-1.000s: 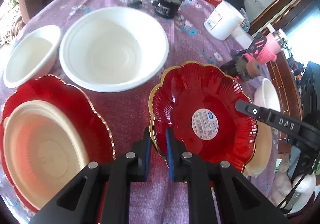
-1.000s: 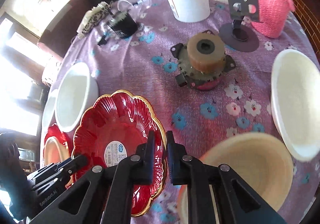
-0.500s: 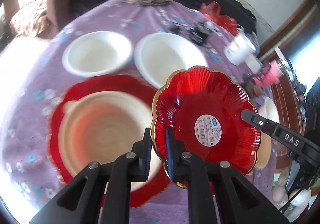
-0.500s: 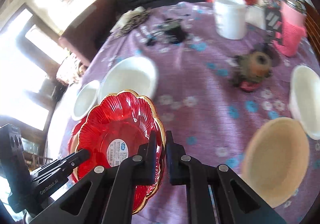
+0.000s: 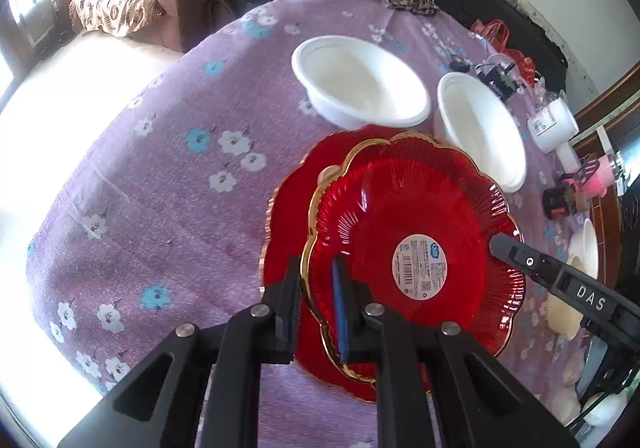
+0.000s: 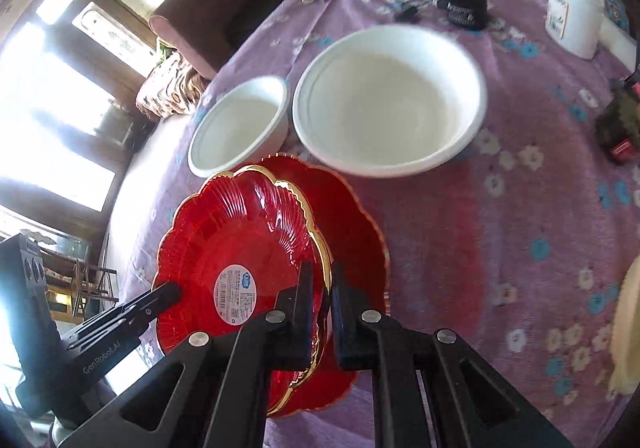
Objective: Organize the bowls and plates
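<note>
A red gold-rimmed plate (image 5: 416, 232) with a round sticker hangs just above the table. My left gripper (image 5: 316, 288) is shut on its near rim. My right gripper (image 6: 322, 288) is shut on the opposite rim of the same plate (image 6: 240, 232). Each gripper shows in the other's view, the right gripper (image 5: 500, 244) and the left gripper (image 6: 168, 292). Right below lies a second red plate (image 5: 288, 216) (image 6: 352, 216), mostly covered. A sliver of a beige dish (image 5: 328, 172) peeks out on it.
A small white bowl (image 6: 240, 128) and a large white bowl (image 6: 388, 96) stand just behind the red plates. A beige bowl (image 6: 628, 328) sits at the right edge. A white tub (image 6: 572, 20), a black device (image 6: 464, 4) and a pink cup (image 5: 600, 172) stand farther back on the purple tablecloth (image 5: 160, 188).
Both grippers have carried the stickered red plate sideways across the table. It now hangs over the other red plate and hides most of the beige dish on it.
</note>
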The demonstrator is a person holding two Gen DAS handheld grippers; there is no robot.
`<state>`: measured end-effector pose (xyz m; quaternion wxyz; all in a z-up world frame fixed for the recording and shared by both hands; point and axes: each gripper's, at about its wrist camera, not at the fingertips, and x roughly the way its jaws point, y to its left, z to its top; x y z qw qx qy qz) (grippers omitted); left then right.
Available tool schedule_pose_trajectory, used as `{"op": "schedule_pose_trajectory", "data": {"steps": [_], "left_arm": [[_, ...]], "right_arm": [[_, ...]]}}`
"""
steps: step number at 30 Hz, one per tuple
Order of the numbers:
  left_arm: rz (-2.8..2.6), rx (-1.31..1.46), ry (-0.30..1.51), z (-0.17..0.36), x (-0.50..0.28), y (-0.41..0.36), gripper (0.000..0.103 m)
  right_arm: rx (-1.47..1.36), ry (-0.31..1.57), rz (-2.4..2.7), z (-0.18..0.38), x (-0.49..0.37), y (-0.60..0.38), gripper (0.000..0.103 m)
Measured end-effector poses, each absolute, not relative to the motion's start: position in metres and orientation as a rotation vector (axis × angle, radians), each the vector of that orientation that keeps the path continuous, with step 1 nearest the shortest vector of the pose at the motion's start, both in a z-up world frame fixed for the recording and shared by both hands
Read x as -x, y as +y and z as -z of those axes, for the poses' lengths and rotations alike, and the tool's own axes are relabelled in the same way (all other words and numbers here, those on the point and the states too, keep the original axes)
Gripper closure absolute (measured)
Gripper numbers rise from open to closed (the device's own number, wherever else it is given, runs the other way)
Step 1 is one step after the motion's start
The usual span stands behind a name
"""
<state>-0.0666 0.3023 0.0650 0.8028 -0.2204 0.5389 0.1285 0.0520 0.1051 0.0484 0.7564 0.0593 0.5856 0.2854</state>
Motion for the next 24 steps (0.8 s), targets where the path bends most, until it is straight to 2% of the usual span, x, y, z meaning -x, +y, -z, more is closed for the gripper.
{"op": "schedule_pose_trajectory", "data": {"steps": [6,9,11,13,15,17,24], "left_arm": [[-0.265,0.38,1.151,-0.064,0.067,0.297,0.089],[-0.246,0.344,1.142,-0.068,0.067,0.293,0.082],[-0.247,0.302,1.115,-0.079,0.069,0.288,0.062],[-0.258,0.264,1.079,-0.091,0.072,0.285,0.055],[-0.266,0.232,1.055,-0.101,0.074,0.282,0.055],[-0.277,0.194,1.036,-0.111,0.075,0.277,0.054],[-0.248,0.148,0.985,-0.136,0.075,0.257,0.051]], "right_arm": [[-0.124,1.276,-0.594,-0.041,-0.048,0.113,0.092],[-0.104,1.256,-0.57,-0.043,-0.048,0.113,0.091],[-0.071,1.245,-0.558,-0.047,-0.046,0.114,0.091],[-0.05,1.232,-0.543,-0.051,-0.045,0.113,0.085],[-0.057,1.219,-0.54,-0.055,-0.044,0.109,0.07],[-0.079,1.199,-0.531,-0.061,-0.042,0.102,0.064],[-0.138,1.143,-0.489,-0.079,-0.032,0.069,0.064]]}}
